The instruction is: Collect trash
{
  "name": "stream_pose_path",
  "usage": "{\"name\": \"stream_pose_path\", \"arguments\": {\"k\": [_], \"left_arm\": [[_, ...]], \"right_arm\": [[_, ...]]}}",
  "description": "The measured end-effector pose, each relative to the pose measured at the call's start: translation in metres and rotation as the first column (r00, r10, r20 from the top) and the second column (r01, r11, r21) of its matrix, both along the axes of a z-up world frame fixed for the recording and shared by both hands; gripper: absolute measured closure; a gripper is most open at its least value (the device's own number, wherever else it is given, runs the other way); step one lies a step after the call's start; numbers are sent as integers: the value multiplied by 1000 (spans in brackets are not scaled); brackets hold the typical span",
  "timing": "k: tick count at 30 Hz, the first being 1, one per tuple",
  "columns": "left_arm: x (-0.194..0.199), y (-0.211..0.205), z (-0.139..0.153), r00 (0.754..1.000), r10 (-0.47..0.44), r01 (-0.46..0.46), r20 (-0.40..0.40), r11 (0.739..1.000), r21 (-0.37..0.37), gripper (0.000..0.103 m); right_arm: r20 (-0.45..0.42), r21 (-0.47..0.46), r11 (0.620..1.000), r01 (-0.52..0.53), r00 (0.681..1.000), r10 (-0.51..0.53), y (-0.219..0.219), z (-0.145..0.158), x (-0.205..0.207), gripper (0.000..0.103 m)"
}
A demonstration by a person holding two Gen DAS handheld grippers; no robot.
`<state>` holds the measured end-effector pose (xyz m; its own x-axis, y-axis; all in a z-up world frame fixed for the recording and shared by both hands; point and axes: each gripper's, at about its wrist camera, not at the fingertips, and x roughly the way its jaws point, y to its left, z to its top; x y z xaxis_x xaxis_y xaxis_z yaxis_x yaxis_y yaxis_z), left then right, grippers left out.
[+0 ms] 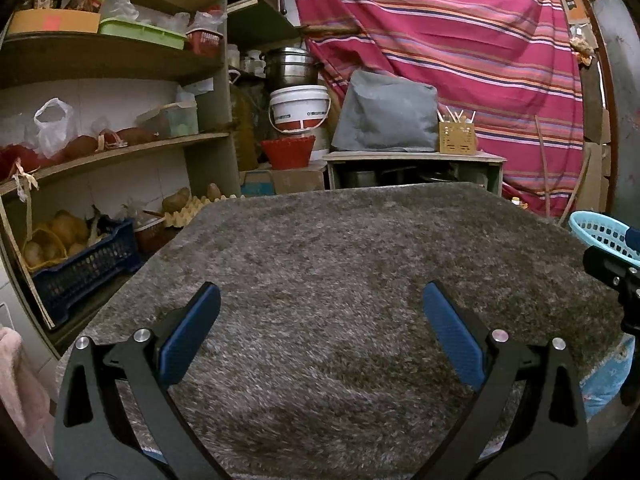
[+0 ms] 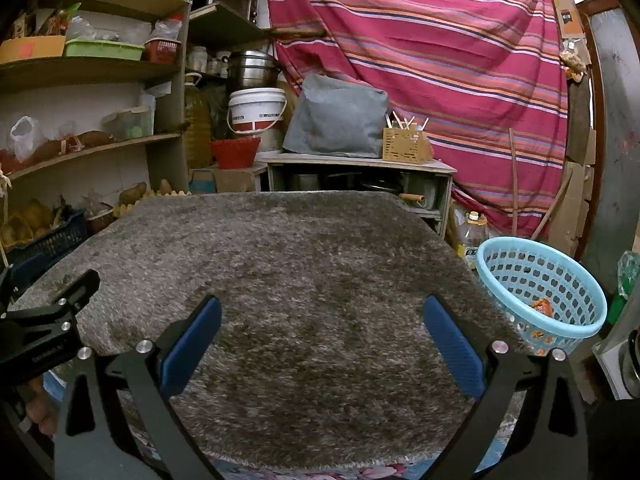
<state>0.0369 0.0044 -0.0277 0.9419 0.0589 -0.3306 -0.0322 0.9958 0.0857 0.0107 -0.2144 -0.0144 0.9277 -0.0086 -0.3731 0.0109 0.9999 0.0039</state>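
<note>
Left claw: spread wide, blue ribbed pads, holding nothing.
Right claw: spread wide, holding nothing.
Worktop: shaggy grey-brown pile covering.
Basket: round perforated light-blue plastic, at the worktop's right edge.
Trash: crumpled orange wrapper, inside basket.

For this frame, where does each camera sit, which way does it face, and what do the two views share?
Left wrist: on the left tongs, facing forward over the grey rug toward the shelves; its open blue fingers show, and the right tongs at the right edge.
Right wrist: on the right tongs, facing forward over the rug; open fingers show, left tongs at the left edge.
Shared: rug, blue basket, white bucket, striped cloth.
</note>
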Motion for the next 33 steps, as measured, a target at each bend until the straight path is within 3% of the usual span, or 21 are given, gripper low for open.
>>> {"name": "stream_pose_path", "arguments": {"k": [33], "left_arm": [[-2,1,0,1000,21,-21,10,1000,10,5]], "right_arm": [[5,24,1000,14,1000,-15,-10,-1,2,4]]}}
